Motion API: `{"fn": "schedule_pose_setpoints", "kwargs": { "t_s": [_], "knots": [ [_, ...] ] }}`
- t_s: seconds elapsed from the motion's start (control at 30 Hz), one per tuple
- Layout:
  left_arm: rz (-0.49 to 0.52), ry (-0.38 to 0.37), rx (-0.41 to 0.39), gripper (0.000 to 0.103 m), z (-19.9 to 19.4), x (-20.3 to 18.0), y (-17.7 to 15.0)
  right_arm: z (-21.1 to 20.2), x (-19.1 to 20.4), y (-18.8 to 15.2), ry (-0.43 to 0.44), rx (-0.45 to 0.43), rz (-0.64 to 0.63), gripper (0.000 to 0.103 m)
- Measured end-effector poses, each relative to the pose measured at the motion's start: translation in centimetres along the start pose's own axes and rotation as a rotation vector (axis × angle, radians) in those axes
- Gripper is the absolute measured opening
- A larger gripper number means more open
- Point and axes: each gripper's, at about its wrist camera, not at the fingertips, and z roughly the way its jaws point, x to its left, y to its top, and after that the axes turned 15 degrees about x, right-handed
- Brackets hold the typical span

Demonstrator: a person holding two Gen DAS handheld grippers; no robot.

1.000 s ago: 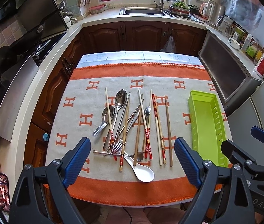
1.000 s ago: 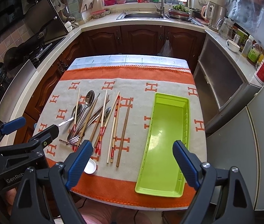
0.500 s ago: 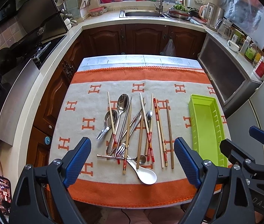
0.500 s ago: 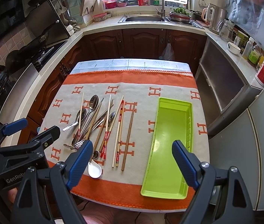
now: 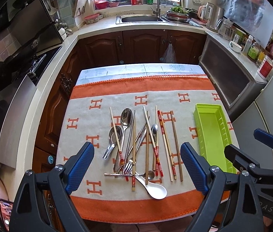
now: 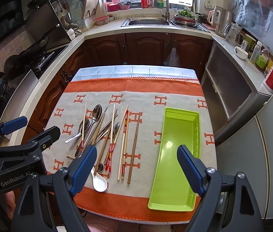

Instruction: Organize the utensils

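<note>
A heap of utensils lies mid-table on an orange and grey cloth: metal spoons (image 5: 126, 118), a fork (image 5: 128, 166), a white ceramic spoon (image 5: 154, 189) and several chopsticks (image 5: 176, 145). The heap also shows in the right wrist view (image 6: 105, 133). An empty green tray (image 5: 212, 135) lies lengthways at the right, also in the right wrist view (image 6: 175, 164). My left gripper (image 5: 136, 167) is open and empty, held above the near end of the heap. My right gripper (image 6: 134, 169) is open and empty, between the heap and the tray.
The table (image 5: 140, 71) stands in a U-shaped kitchen. A stove (image 5: 30, 65) is on the left counter, a sink (image 5: 140, 18) at the back, and a cabinet with bottles (image 5: 252, 48) and a fridge (image 6: 271, 154) on the right.
Both grippers have drawn back and up from the table, so the cloth and utensils sit farther away in both views. Both stay open and nothing on the table has moved.
</note>
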Motion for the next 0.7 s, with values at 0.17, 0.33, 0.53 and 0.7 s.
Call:
{"fn": "schedule_pose_setpoints", "kwargs": {
  "t_s": [0.17,0.33,0.53,0.7],
  "knots": [
    [-0.005,-0.027,0.027,0.089,0.8,1.9,1.1,0.9,0.6,1.2,0.002,0.028,-0.002,0.075],
    [-0.003,-0.017,0.055,0.086,2.7,4.0,2.0,3.4,0.9,2.5,0.040,0.101,0.017,0.062],
    [0.057,-0.036,0.113,0.064,6.7,5.4,2.7,8.2,1.2,3.7,0.115,0.190,0.072,0.040],
    [0.068,-0.156,0.200,0.049,11.2,6.0,3.1,13.5,1.7,4.8,0.146,0.267,0.104,0.027]
  ]
}}
